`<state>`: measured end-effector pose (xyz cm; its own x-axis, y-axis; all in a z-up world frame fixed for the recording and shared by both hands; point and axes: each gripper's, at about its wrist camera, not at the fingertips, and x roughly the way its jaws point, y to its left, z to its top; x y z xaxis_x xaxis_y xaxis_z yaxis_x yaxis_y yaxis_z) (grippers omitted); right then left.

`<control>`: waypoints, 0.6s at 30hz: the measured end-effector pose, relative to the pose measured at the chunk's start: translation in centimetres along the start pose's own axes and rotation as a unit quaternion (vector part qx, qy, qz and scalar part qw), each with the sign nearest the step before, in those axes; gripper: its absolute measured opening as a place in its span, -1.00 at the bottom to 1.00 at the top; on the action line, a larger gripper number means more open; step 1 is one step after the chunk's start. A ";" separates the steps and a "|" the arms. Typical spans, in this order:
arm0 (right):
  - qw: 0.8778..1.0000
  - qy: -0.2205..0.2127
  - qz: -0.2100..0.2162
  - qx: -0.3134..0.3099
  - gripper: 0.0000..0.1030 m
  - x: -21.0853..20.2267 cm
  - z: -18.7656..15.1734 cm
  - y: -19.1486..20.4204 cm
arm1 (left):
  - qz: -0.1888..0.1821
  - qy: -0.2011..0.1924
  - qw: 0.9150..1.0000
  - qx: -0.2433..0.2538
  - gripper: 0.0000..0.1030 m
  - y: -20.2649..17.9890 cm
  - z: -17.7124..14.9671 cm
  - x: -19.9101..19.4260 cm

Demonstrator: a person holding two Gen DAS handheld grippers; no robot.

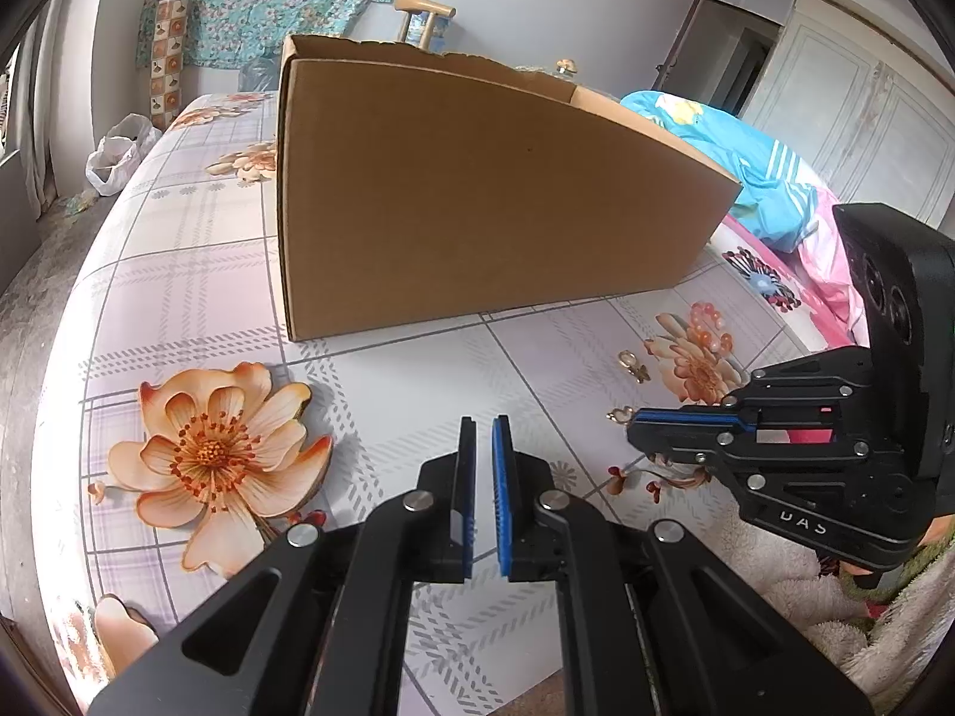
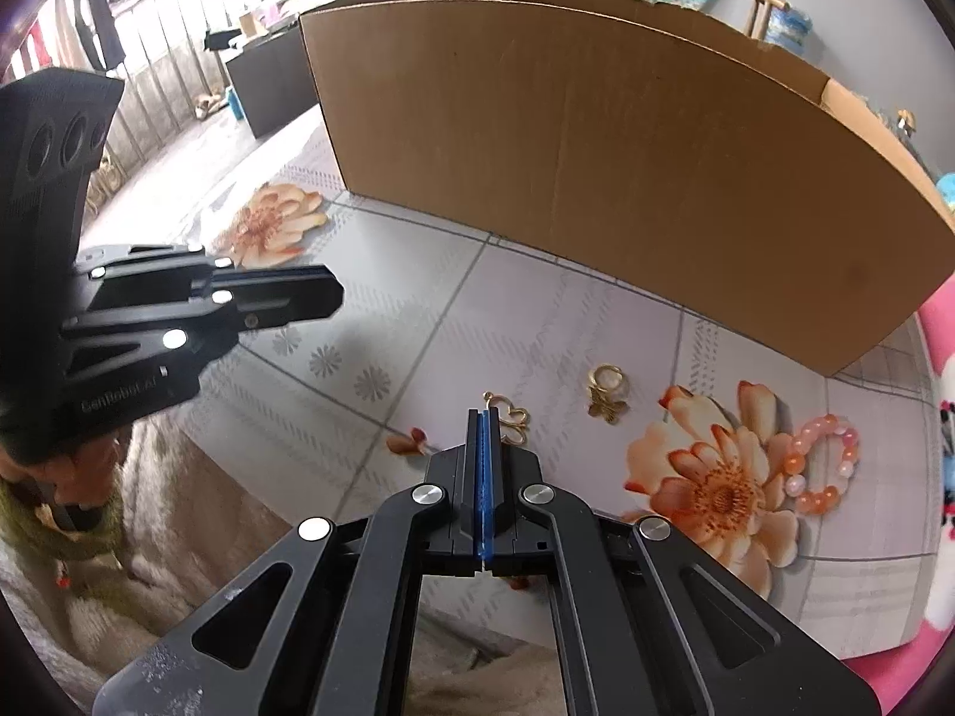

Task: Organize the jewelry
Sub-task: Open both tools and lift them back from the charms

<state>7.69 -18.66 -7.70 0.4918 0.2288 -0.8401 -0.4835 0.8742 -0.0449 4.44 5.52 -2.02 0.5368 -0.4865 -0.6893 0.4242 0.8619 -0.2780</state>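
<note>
Right gripper (image 2: 484, 414): jaws fully together, tips at the gold heart earring (image 2: 512, 420) on the bedsheet (image 2: 418, 322); a pinch seems intended, though actual hold cannot be confirmed.
Left gripper (image 1: 483, 423): narrow gap, nothing between the pads, hanging idle.
Other jewelry: gold ring (image 2: 607, 382) and pink bead bracelet (image 2: 826, 465) lie nearby.
Cardboard box (image 2: 597, 137): open-topped, just behind, likely the destination.

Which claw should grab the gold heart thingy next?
Right. The right claw is shut with its tip right at the gold heart; whether it has pinched it, I can't tell. The left claw is off to the side over bare sheet, nearly shut, holding nothing.
</note>
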 end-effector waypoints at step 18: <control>0.997 -0.008 -0.036 0.073 -0.48 -2.4 -3.3 -4.0 | 0.014 0.020 1.000 0.018 -0.66 -1.2 0.1 1.0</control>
<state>6.04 -24.08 -7.29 0.5342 0.1686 -0.8284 -0.3367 0.9413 -0.0255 4.49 3.97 -2.32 0.5193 -0.4547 -0.7236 0.4355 0.8693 -0.2338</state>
